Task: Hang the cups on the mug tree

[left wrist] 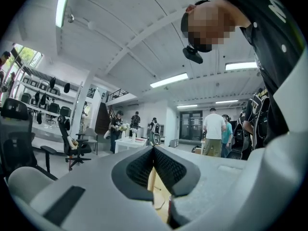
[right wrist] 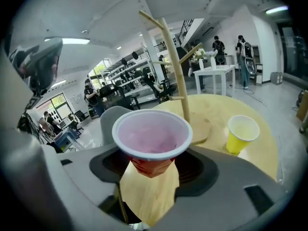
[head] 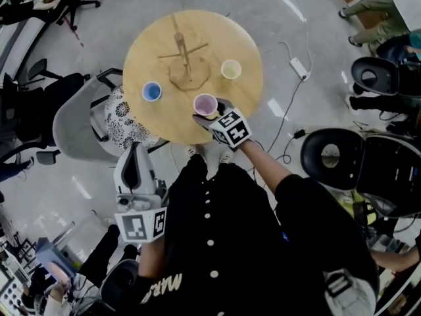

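A red cup with a pale pink inside sits between the jaws of my right gripper, whose pads press its dented sides. In the head view this cup is at the near edge of the round wooden table, with the right gripper reaching in from below. The wooden mug tree stands bare at the table's middle and rises behind the cup as the mug tree. A yellow cup and a blue cup stand upright. My left gripper hangs low by my body, shut and empty.
A grey chair and a white patterned seat stand at the table's left. Black office chairs are on the right. Cables and a power strip lie on the floor right of the table. People stand far off.
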`<state>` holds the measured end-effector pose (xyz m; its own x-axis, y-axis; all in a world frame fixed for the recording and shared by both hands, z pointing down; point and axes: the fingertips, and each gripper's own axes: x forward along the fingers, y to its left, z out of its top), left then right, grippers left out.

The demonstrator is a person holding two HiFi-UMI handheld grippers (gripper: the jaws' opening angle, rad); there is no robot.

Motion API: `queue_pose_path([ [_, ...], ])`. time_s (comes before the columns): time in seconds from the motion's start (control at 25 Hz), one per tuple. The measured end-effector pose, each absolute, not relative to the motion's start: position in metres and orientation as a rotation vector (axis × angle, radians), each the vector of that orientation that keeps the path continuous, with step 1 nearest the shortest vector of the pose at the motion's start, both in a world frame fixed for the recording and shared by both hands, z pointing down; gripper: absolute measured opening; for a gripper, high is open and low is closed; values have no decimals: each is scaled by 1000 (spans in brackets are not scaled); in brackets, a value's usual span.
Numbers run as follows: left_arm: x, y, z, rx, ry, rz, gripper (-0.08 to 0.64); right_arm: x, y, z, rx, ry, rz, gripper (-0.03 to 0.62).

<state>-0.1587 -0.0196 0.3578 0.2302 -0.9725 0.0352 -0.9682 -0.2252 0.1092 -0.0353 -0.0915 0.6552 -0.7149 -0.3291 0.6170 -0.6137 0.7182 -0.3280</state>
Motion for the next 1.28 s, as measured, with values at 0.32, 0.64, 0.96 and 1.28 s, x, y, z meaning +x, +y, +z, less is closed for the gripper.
queue_pose_path([
  [0.32, -159, -27, 343, 2396, -1893, -95, 2, -72, -126, 646, 567, -2287, 989, 295],
  [0.64, -162, -34, 350, 2386, -1890, -94, 2, -85, -148, 647, 485, -2195, 1343, 298],
  [0.96, -164, -41, 354, 2383, -1883, -90, 2, -64, -179, 638, 579, -2152, 1625, 299],
  [1.28, -160, -47, 355, 2398, -1869, -86, 2, -60, -201, 636, 651, -2162, 1630, 296],
])
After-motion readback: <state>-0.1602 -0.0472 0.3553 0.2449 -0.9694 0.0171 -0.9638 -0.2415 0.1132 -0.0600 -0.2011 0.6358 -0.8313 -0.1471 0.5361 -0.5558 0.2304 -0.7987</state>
